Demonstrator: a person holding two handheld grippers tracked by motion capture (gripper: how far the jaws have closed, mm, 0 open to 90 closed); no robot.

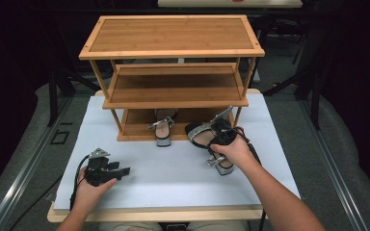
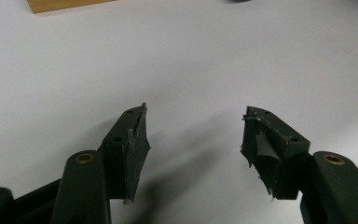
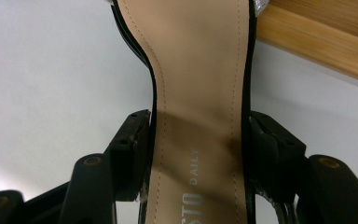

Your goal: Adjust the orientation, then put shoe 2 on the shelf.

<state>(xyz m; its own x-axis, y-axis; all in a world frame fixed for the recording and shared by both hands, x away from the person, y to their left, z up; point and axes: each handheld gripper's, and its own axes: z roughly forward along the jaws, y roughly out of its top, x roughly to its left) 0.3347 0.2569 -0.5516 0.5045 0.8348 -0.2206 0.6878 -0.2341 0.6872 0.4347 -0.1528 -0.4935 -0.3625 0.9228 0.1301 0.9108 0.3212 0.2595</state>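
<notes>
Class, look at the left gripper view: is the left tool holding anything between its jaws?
No. The left tool is open, with only bare white table surface showing between its jaws.

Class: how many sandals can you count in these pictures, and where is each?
2. One sandal rests on the rack's bottom shelf; the other sandal lies on the table, gripped by the right tool.

The right gripper (image 3: 198,154) clamps a sandal's (image 3: 198,93) tan insole edges.

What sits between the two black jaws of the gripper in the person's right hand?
A sandal: its tan insole spans the gap, both jaws against its edges, in the right gripper view.
</notes>
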